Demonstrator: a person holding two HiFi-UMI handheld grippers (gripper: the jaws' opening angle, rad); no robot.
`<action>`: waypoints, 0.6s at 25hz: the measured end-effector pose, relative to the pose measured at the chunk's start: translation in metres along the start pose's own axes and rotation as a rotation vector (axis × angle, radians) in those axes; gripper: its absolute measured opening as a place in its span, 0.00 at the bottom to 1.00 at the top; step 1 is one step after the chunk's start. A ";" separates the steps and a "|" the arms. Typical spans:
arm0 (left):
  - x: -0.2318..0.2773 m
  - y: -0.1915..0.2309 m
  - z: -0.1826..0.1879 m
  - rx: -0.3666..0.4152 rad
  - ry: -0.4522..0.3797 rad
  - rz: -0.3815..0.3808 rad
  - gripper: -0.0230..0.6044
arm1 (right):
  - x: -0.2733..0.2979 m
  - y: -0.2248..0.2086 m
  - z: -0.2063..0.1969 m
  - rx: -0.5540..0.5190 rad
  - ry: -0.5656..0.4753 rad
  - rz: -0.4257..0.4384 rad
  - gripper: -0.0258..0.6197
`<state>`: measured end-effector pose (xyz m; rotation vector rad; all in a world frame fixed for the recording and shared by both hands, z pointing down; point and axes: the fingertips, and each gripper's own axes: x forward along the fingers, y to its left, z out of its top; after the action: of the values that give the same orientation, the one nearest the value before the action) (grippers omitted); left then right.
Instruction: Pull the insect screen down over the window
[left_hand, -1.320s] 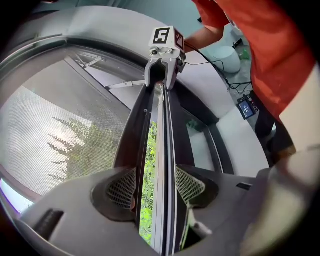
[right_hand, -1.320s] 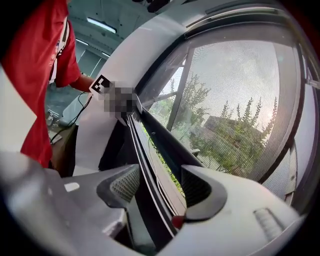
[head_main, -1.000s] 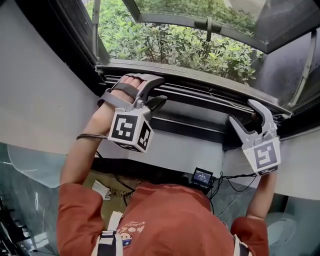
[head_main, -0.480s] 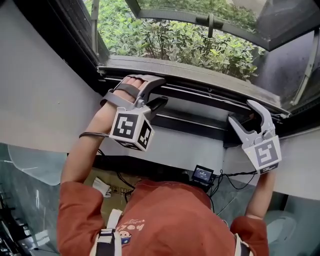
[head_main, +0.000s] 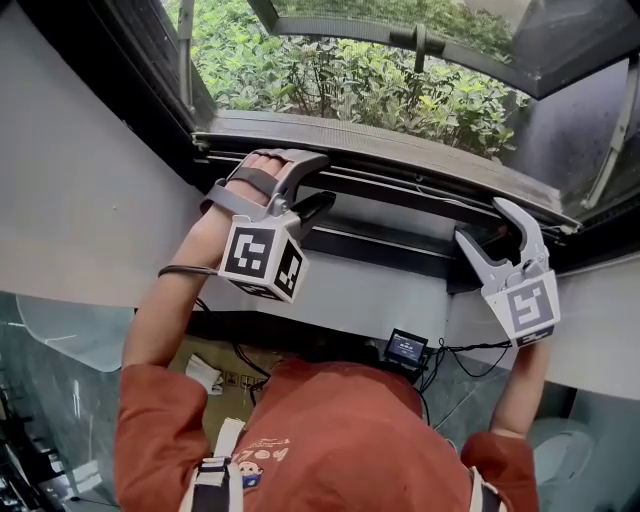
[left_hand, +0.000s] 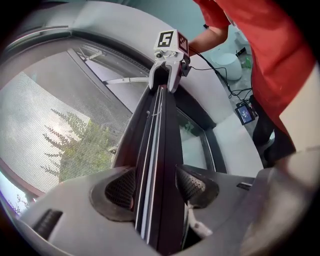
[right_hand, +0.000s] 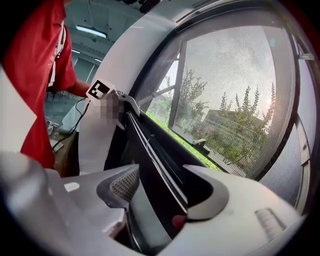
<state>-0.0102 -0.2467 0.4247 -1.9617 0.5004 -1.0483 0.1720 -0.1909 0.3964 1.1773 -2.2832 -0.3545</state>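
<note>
Head view shows the left gripper (head_main: 314, 183) and right gripper (head_main: 486, 224) both squeezing the screen bar (head_main: 400, 186), low by the sill. Green bushes (head_main: 350, 80) grow outside. Nothing has really moved since before.

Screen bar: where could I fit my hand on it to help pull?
The free stretch of the screen bar is in the middle, between the left gripper and the right gripper. Both ends are crowded: each gripper's jaws are closed on the bar there. The white wall below the bar is bare too.
</note>
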 end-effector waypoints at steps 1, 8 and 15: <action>0.001 -0.001 0.000 -0.002 0.001 -0.003 0.41 | 0.000 0.001 -0.001 0.002 -0.001 0.000 0.46; 0.005 -0.010 -0.003 -0.016 -0.004 -0.015 0.41 | 0.004 0.003 -0.009 0.016 -0.003 -0.020 0.46; 0.003 -0.012 -0.003 0.003 -0.006 -0.012 0.41 | 0.001 0.006 -0.009 0.019 -0.017 -0.036 0.46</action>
<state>-0.0112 -0.2430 0.4373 -1.9670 0.4836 -1.0495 0.1728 -0.1878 0.4069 1.2302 -2.2872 -0.3578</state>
